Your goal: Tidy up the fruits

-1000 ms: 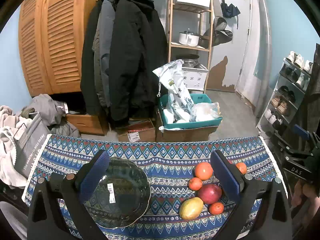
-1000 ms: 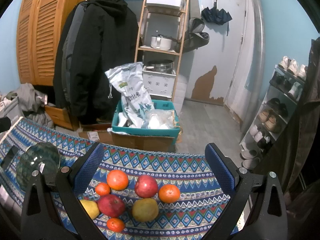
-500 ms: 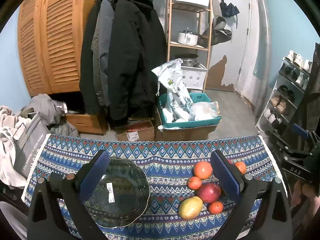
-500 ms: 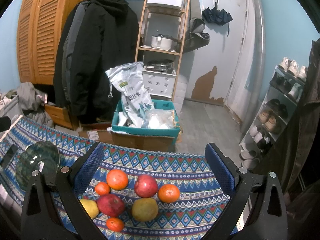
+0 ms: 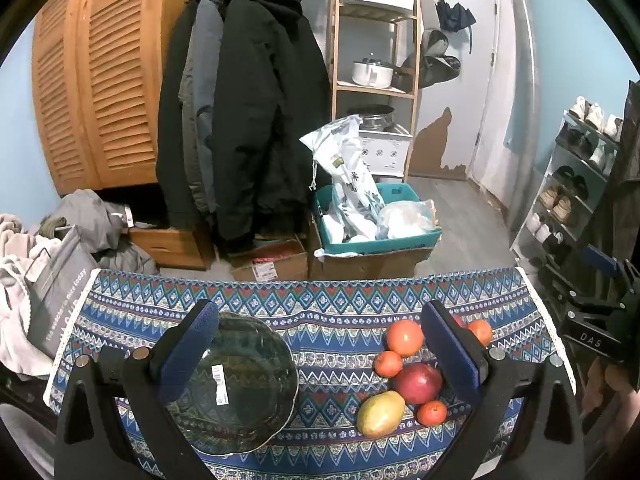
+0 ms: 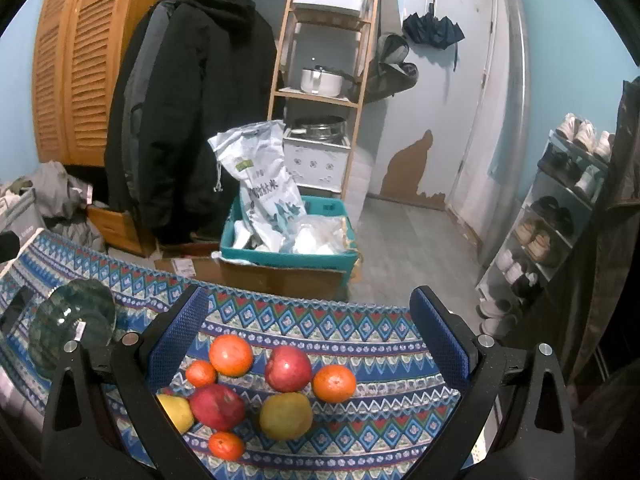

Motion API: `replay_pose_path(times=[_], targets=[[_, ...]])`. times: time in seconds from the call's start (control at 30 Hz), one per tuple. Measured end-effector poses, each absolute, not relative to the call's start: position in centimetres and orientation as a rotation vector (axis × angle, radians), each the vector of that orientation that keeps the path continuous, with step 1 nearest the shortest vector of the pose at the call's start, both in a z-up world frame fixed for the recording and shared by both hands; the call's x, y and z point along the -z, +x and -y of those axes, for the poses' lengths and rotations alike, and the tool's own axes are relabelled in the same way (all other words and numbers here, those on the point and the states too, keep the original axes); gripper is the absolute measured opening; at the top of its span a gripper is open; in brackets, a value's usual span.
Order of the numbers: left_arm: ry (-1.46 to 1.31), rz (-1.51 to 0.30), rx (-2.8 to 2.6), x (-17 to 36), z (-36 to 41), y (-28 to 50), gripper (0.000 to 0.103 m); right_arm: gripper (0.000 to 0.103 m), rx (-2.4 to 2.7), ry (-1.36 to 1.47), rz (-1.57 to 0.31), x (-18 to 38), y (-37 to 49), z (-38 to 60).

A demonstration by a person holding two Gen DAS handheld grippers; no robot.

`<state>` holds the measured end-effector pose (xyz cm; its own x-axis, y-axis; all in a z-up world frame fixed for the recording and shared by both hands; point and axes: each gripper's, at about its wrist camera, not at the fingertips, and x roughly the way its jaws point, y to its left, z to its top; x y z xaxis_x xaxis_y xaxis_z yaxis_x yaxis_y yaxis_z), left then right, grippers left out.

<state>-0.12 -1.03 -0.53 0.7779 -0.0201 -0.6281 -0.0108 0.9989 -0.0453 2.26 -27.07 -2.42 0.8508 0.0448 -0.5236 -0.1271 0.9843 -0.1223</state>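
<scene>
the fruits (image 6: 256,392) lie bunched on the tabletop (image 6: 360,336), well apart from the empty glass plate (image 5: 240,384) – likely their destination. the right claw (image 6: 310,338) hangs over them, spread wide and holding nothing – placed to pick; the left claw (image 5: 320,352), equally spread, frames the plate.

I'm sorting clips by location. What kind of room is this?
Probably a home entryway used for storage: coats on a rail, a shoe rack by the door, a shelf with pots.
</scene>
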Motion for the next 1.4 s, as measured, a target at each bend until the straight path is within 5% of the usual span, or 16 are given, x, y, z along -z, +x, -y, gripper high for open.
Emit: replay_pose_path(times=[0.7, 1.4], targets=[[0.032, -0.892, 0.116, 7.8, 4.4, 1.7, 0.102, 0.099, -0.085, -0.113, -0.742, 7.2, 3.3, 28.5], [0.134, -1.174, 0.214, 18.8, 7.6, 3.3, 0.100, 0.098, -0.110, -0.067, -1.118, 18.3, 2.2, 28.1]])
